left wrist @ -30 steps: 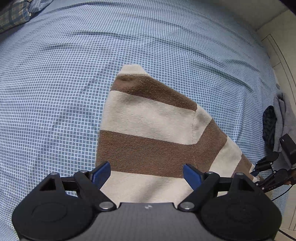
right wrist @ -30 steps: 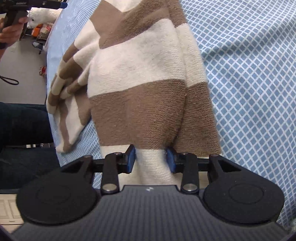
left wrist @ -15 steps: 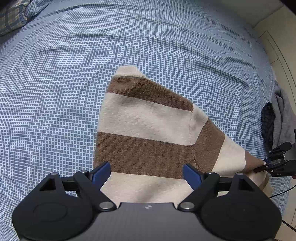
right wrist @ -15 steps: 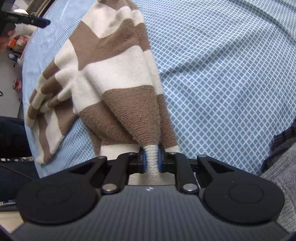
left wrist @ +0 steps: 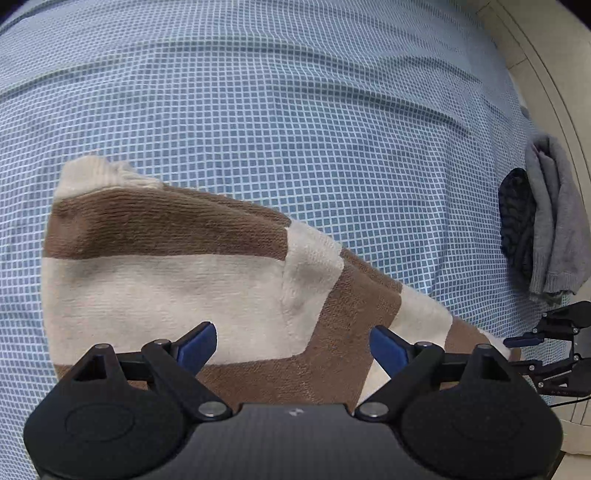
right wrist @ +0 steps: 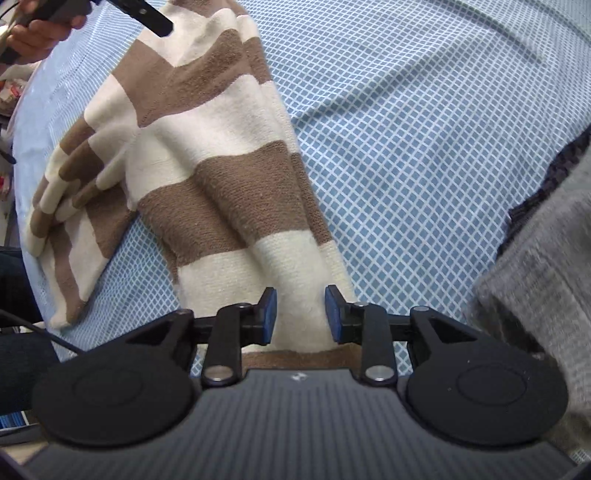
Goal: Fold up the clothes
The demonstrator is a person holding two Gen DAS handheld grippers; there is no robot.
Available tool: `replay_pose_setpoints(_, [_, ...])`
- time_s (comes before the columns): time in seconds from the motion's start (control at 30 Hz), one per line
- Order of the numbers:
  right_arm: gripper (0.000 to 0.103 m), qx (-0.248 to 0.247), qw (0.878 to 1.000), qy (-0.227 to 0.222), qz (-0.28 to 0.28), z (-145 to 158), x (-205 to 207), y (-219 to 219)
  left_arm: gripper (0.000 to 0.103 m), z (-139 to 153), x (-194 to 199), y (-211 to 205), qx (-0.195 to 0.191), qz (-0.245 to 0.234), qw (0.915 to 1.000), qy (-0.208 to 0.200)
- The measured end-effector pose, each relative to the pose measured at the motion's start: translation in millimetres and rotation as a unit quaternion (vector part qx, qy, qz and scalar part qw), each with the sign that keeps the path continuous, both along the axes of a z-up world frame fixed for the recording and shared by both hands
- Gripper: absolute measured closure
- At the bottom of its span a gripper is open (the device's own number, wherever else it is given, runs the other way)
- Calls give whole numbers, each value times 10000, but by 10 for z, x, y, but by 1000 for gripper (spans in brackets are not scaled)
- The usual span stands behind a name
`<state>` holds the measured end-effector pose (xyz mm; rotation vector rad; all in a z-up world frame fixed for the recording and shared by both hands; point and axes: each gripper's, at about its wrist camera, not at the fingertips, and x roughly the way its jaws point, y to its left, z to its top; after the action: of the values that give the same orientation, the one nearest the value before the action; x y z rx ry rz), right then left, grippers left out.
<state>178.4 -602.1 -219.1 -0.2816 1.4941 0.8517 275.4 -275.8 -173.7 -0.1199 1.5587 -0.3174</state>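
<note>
Brown-and-cream striped sweater (left wrist: 177, 266) lying partly folded on the blue checked sheet (left wrist: 295, 110), spread from the left of the left wrist view down toward the lower right. Cream cuff or hem corner at its far left end, brown band just behind it, then a wide cream band.

Left gripper (left wrist: 291, 343) pointing steeply down over the sweater, jaws wide apart and opening further, blue pads (left wrist: 195, 343) clear of the knit. Cream and brown stripes showing between the pads, not pinched. Contact with the cloth below the fingertips: cannot tell.

Right gripper (right wrist: 300, 315) at the sweater's near end (right wrist: 221, 155), jaws opening, a raised ridge of cream knit standing between the blue pads (right wrist: 267, 314). Small gaps visible on both sides of the ridge, so no clamping seen; brown stripe just below, at the gripper body's edge. From there, sweater running up and left across the sheet (right wrist: 406, 129), bunched sleeve folds hanging toward the bed's left edge.

In the right wrist view, top left: a hand (right wrist: 33, 37) holding the left gripper, its dark finger (right wrist: 147, 18) over the sweater's far end.

Grey garment (left wrist: 554, 221) and a dark one (left wrist: 517, 221) heaped at the sheet's right edge, well apart from the sweater in the left view; grey knit (right wrist: 535, 277) close on the right in the right wrist view.
</note>
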Motion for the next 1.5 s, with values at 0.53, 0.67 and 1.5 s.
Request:
replay_pose_setpoints(0.53, [71, 403, 9935, -693, -812, 111, -884, 37, 93, -133, 103, -747, 986, -1163, 9838, -946])
replay_pose_setpoints(0.67, [71, 341, 9928, -761, -855, 124, -927, 51, 94, -132, 109, -871, 1035, -1319, 9786, -1190])
replay_pose_setpoints(1.5, [65, -389, 8853, -91, -4634, -29, -1710, -1365, 14, 687, -817, -43, -163, -165, 9965, -802])
